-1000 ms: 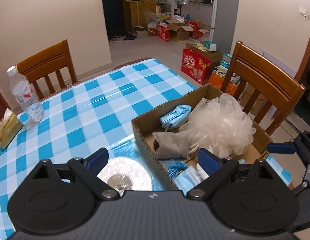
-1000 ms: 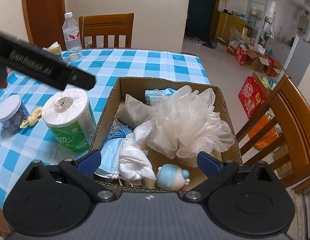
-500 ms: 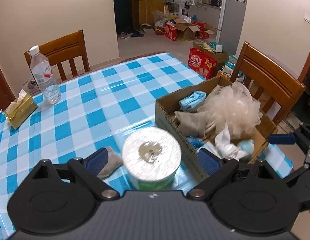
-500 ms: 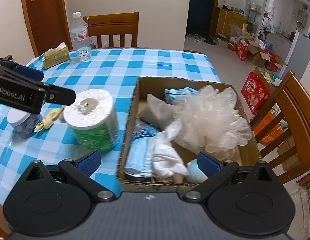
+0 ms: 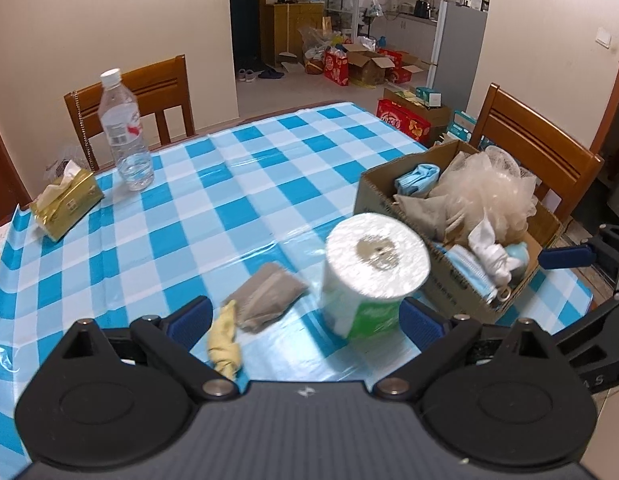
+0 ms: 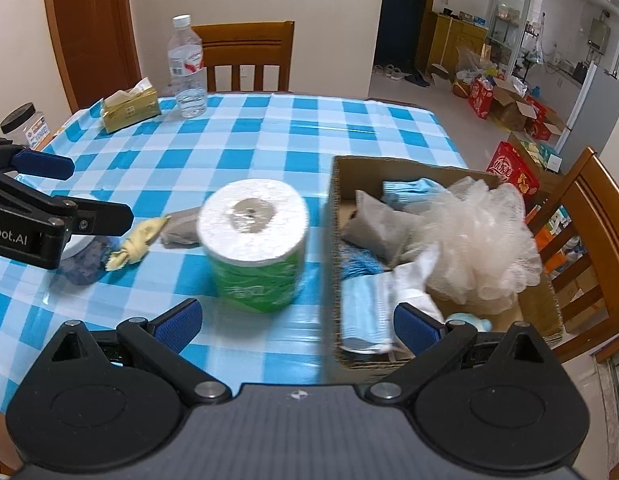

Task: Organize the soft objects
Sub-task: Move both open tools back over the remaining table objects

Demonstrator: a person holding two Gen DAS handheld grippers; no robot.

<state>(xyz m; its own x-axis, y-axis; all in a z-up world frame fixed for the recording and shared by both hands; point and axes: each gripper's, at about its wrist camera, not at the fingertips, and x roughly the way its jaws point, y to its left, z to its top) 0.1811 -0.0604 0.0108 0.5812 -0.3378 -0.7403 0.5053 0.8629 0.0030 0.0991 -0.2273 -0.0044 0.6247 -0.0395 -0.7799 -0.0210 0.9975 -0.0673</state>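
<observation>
A cardboard box [image 5: 461,296] [image 6: 337,264] on the blue checked table holds a cream mesh puff [image 5: 489,196] [image 6: 481,240], blue face masks [image 6: 365,312], a grey cloth [image 6: 373,224], a white cloth [image 5: 489,252] and a small blue toy [image 6: 469,322]. A toilet roll [image 5: 373,272] [image 6: 255,240] stands left of the box. A grey cloth [image 5: 269,296] [image 6: 181,228] and a yellow cloth [image 5: 225,340] [image 6: 137,242] lie on the table beside it. My left gripper [image 5: 305,320] is open and empty above these cloths. My right gripper [image 6: 297,320] is open and empty, near the box's front corner.
A water bottle [image 5: 125,136] [image 6: 187,68] and a gold tissue pack [image 5: 65,204] [image 6: 129,106] stand at the far side. A round jar [image 6: 85,256] sits under the left gripper. Wooden chairs [image 5: 541,160] [image 6: 245,56] surround the table.
Both grippers have pulled back and left from the box. The toilet roll and the loose grey and yellow cloths have come into the left wrist view.
</observation>
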